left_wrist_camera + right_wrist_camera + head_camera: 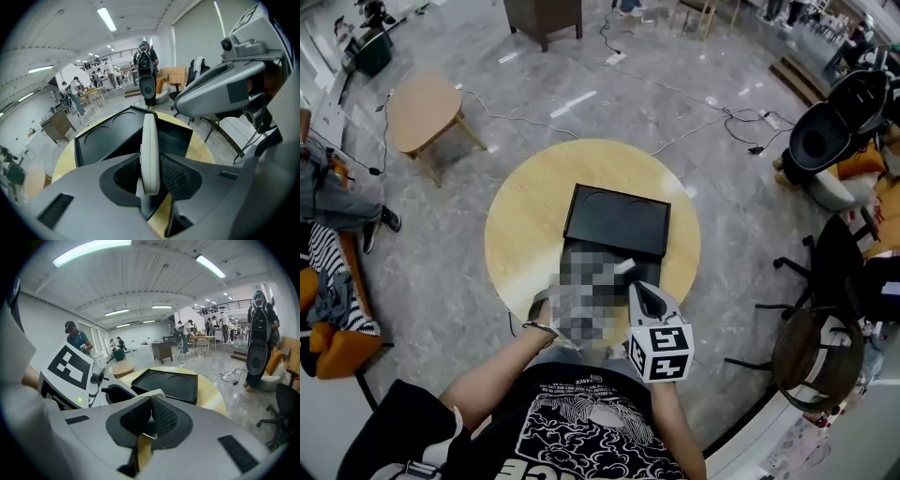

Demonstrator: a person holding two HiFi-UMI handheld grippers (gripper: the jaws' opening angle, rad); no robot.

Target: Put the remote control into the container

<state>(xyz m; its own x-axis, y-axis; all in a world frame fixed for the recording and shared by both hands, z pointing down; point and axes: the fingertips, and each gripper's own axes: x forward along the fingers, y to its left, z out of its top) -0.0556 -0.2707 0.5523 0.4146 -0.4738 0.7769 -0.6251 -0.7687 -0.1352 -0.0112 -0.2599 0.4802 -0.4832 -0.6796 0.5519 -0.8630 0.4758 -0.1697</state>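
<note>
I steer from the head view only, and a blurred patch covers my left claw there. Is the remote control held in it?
Observer: Yes. In the left gripper view the left claw is closed on the white remote control, gripped by its two flat faces.
Operator: Where does the remote point?
Observer: Straight ahead of the claw, toward the black container on the table.
Operator: And my right claw?
Observer: The right gripper view shows the right claw with its pads together and nothing between them.
</note>
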